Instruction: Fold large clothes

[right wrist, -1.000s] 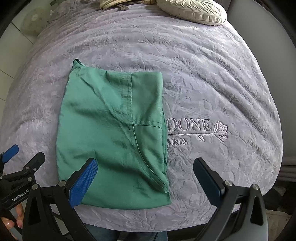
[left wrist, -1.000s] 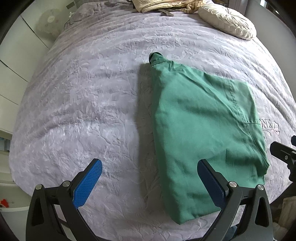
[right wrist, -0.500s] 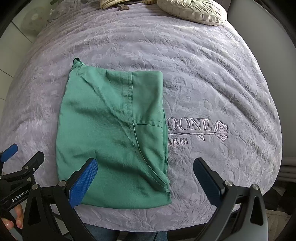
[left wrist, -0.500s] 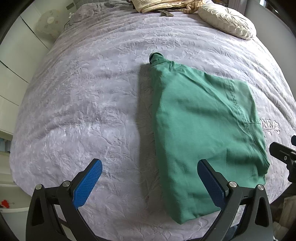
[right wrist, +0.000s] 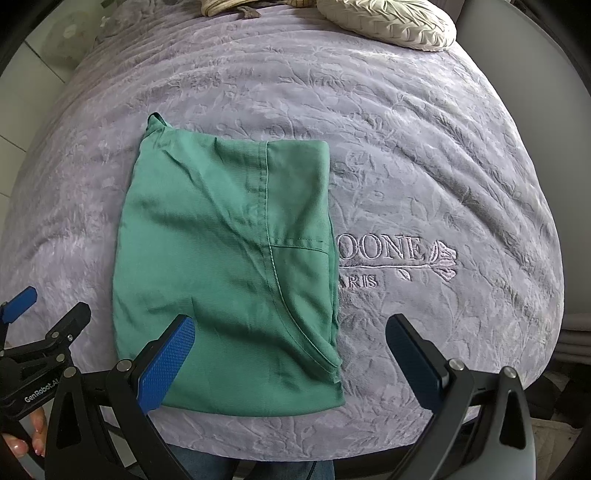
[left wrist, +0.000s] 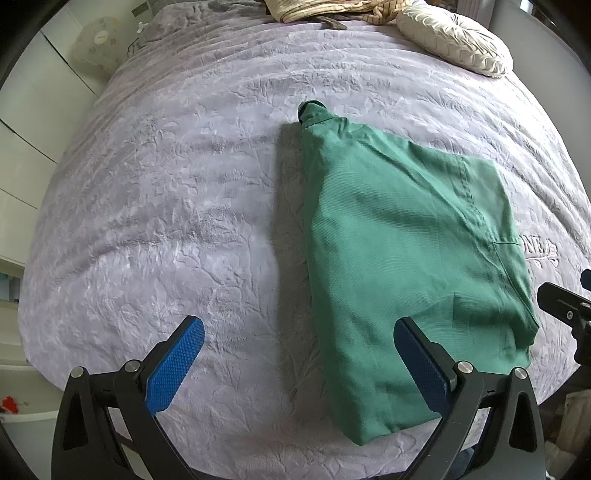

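Both grippers, left (left wrist: 299,363) and right (right wrist: 290,360), gape empty | folded green cotton garment (right wrist: 229,266) near bedspread's (right wrist: 424,166) front edge | pinch near corners evenly, I'd say.

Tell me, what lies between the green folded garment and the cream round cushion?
Only bare lilac bedspread lies between the green garment and the cushion; the right wrist view shows it.
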Available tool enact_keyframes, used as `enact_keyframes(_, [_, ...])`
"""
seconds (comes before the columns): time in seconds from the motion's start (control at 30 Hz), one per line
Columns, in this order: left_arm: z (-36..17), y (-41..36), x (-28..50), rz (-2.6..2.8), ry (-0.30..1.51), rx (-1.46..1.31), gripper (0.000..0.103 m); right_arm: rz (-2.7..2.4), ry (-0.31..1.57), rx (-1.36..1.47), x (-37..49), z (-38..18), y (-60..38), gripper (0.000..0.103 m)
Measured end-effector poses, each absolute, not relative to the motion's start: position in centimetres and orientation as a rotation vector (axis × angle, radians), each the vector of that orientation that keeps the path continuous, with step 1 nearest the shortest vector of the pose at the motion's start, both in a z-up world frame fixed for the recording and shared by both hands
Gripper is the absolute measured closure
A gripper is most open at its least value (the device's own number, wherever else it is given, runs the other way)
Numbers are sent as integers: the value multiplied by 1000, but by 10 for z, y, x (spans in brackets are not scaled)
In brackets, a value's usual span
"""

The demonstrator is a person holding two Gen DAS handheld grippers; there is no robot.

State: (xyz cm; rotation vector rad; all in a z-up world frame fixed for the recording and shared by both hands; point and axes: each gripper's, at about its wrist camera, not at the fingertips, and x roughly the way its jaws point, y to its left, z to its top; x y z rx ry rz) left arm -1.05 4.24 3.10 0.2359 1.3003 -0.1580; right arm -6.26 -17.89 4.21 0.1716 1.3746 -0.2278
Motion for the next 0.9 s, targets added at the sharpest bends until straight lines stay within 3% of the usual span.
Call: enact_keyframes(0.9, [28, 43, -10, -159, 1307, 234, 0, -225, 1379, 170, -60, 41, -177, 0])
